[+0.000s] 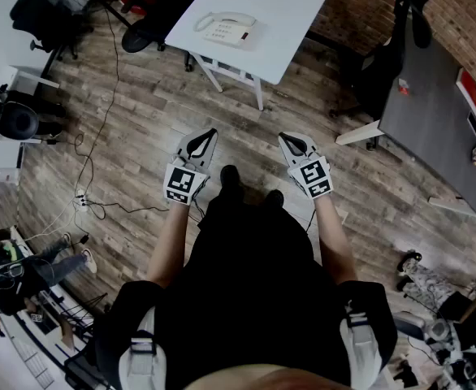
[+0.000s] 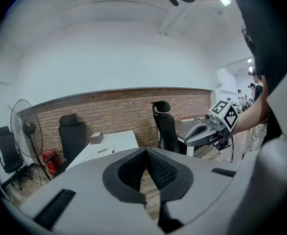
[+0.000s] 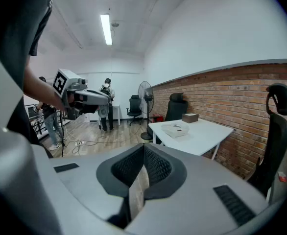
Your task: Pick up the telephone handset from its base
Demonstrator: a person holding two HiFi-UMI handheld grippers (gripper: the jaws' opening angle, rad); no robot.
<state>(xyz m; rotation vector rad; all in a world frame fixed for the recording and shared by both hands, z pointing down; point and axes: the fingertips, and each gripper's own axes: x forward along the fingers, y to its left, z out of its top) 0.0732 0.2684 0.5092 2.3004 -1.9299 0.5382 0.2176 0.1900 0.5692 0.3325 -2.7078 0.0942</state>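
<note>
Left tool: lower centre-left of the head view, held out over the wooden floor. Its jaws are pressed together on nothing.
Handset: lies in its cradle on the base, on the white bench at upper centre, well apart from both tools.
Right tool: lower centre-right, beside the left one. Its jaws are together too, with nothing between them.
Stage: probably the approach, with no reach begun.
Risk, jaws: a tool that arrives shut would shove the handset instead of straddling it, so it likely has to open first.
Risk, base: the base looks light and sits near the bench's left edge. A sideways nudge could slide it towards that edge. Any cord is too small to make out, but one could drag the base as the handset lifts.
Risk, floor: the cables lie at the left, off the straight line to the bench. They matter only if the person veers that way.
Head view alone: shows both tools together, the gap to the bench, and the cables.
Left gripper view alone: shows the right tool side-on at right and a black chair. The phone cannot be picked out there.
Right gripper view alone: shows the phone at mid-frame, a box beyond it, and the left tool at upper left.
</note>
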